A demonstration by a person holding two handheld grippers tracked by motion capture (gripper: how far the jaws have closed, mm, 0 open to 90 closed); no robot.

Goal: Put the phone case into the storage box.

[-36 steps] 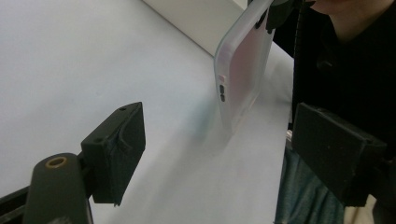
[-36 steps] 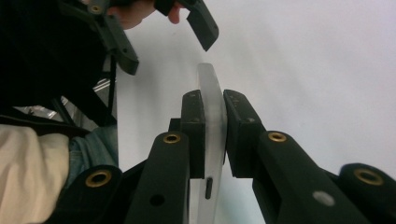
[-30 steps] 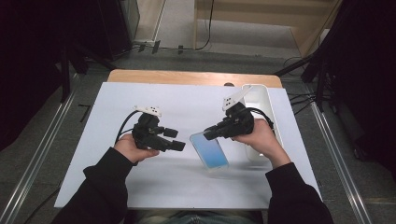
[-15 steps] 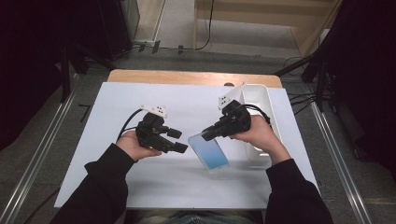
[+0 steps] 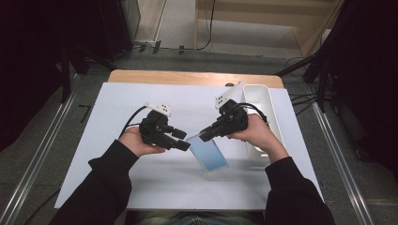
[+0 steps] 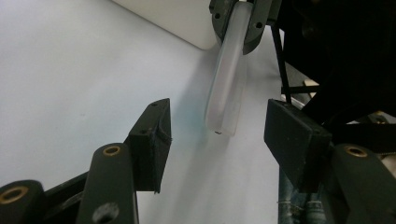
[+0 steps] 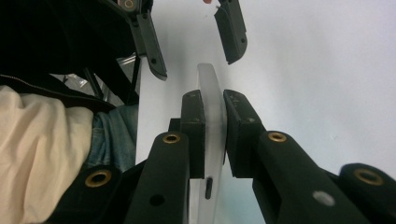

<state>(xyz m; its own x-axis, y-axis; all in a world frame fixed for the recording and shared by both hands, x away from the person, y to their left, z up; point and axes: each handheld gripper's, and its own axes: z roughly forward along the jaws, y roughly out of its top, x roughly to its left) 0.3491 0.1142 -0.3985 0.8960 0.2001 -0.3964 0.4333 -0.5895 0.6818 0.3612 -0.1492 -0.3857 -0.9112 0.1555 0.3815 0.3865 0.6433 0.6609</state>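
Translucent blue-tinted case (image 5: 209, 153) was pinched at upper edge by right gripper (image 5: 206, 135), held tilted above white bench (image 5: 117, 101). Left gripper (image 5: 184, 145) fingers (image 6: 152, 135) were closing either side of case, not touching.

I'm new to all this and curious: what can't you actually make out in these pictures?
- Phone case: in the high view, its top edge sits under the right gripper.
- White bin: its inside is unseen in the high view; the hand covers its near part.
- Left gripper: the frame edge cuts its body off.
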